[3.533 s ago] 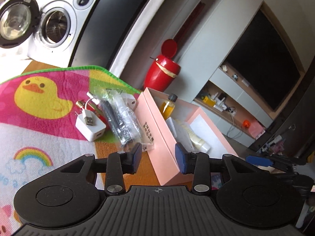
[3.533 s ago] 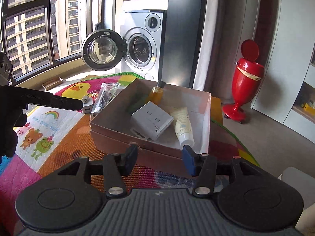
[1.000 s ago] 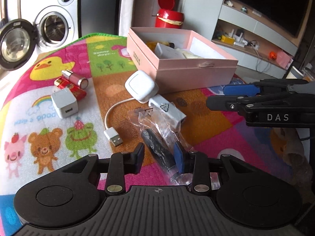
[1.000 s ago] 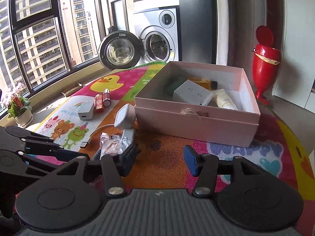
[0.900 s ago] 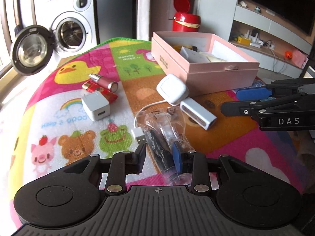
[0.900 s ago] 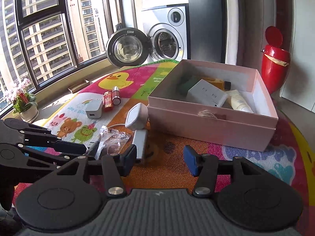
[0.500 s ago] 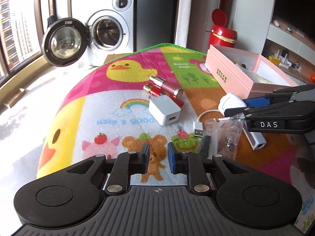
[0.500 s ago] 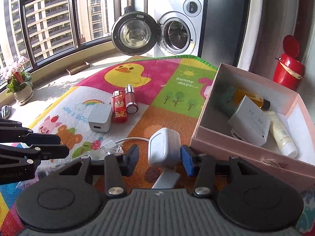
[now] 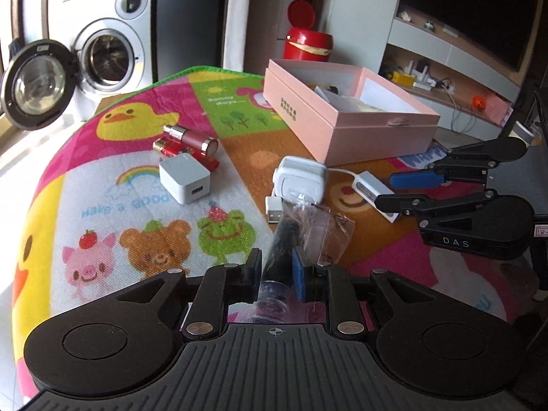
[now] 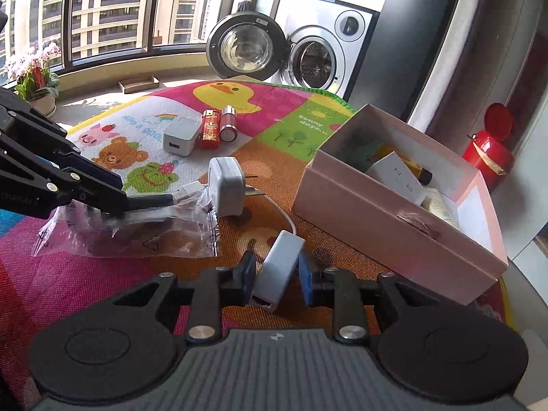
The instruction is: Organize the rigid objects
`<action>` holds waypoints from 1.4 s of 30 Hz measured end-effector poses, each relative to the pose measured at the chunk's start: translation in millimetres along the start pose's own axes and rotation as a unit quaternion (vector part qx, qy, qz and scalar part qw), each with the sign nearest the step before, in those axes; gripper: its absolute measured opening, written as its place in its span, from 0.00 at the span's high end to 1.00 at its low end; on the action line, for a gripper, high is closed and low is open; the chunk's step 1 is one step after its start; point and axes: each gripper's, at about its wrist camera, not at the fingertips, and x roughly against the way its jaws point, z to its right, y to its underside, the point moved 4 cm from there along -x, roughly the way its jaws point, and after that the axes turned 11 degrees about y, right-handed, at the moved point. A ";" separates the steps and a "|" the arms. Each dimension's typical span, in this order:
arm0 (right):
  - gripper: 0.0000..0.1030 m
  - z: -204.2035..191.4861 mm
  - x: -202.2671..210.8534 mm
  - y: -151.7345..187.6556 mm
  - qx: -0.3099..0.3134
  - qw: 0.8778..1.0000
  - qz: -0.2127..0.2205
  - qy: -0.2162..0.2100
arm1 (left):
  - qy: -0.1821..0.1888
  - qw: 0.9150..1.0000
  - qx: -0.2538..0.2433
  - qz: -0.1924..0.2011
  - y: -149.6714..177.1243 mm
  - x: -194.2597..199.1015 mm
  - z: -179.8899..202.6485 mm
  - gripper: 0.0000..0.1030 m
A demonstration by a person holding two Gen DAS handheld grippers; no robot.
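Gadgets lie scattered on the cartoon play mat [image 9: 144, 226] beside the open pink box [image 9: 346, 116]. Left gripper [image 9: 276, 274] has its jaws narrow and opening slightly, with the black tube in its clear plastic bag [image 9: 284, 239] between them. Right gripper [image 10: 276, 275] is closing its narrow jaws around the white adapter block [image 10: 279, 267], whose cable runs to the white plug [image 10: 226, 185]; whether the pads press it yet, I cannot tell

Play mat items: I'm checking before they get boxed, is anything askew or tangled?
The white adapter between the closing right gripper jaws lies tilted, its cable running toward the white plug. The crumpled plastic bag overlaps the plug's edge. Nothing spilled.
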 end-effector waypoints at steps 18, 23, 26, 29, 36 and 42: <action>0.51 17.0 7.2 -3.4 -0.089 0.993 0.042 -0.064 | 0.007 1.000 -0.016 -0.014 5.4 -26.4 25.7 0.72; 0.51 -0.3 -7.1 -36.7 -0.084 0.991 0.049 -0.096 | -0.001 1.000 -0.024 -0.009 6.5 -25.8 28.5 0.73; 0.51 -12.8 -28.2 -46.6 -0.073 0.990 0.023 -0.117 | -0.002 1.000 -0.024 -0.006 7.2 -24.6 28.5 0.75; 0.76 -20.2 -32.3 -51.2 -0.059 0.991 0.015 -0.119 | -0.001 0.999 -0.033 -0.010 8.1 -22.3 30.4 0.76; 0.81 13.8 28.5 -39.8 -0.056 0.991 0.049 -0.109 | 0.018 0.994 -0.098 -0.036 13.1 -12.2 54.1 0.78; 0.81 56.2 70.0 -5.5 -0.081 0.993 0.045 -0.077 | 0.038 0.994 -0.105 -0.015 1.4 6.4 70.6 0.78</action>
